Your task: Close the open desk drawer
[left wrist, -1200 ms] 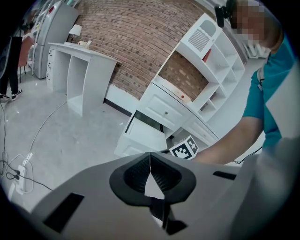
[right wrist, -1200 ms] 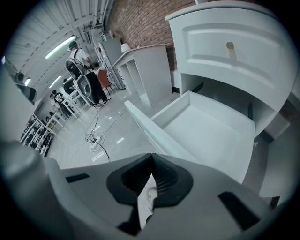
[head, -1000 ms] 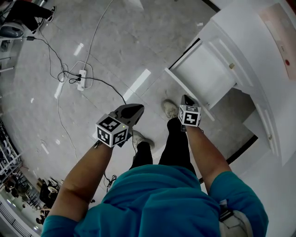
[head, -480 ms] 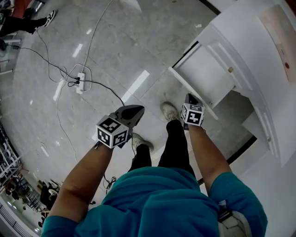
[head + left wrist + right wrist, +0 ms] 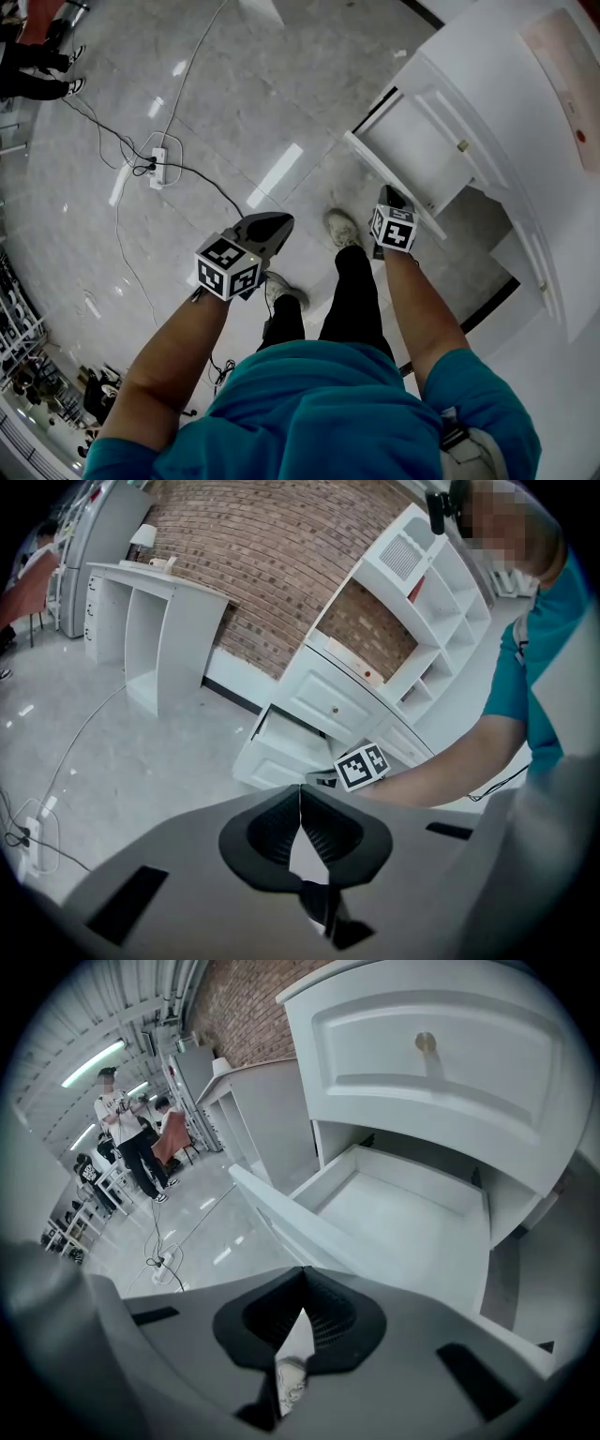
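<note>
The open desk drawer (image 5: pixel 412 150) stands pulled well out of the white desk (image 5: pixel 511 75), its inside bare and its front panel facing the person. The right gripper (image 5: pixel 388 194) points at that front panel from just in front of it, jaws pressed together with nothing between them; whether the tips touch the panel cannot be told. In the right gripper view the drawer (image 5: pixel 403 1213) fills the space just beyond the closed tips (image 5: pixel 302 1275), under a shut upper drawer (image 5: pixel 441 1082) with a round knob (image 5: pixel 427 1042). The left gripper (image 5: pixel 279 223) hangs well to the left of the drawer over the grey floor (image 5: pixel 262 84), jaws also closed and empty. A power strip (image 5: pixel 157 166) lies farther left of the drawer.
</note>
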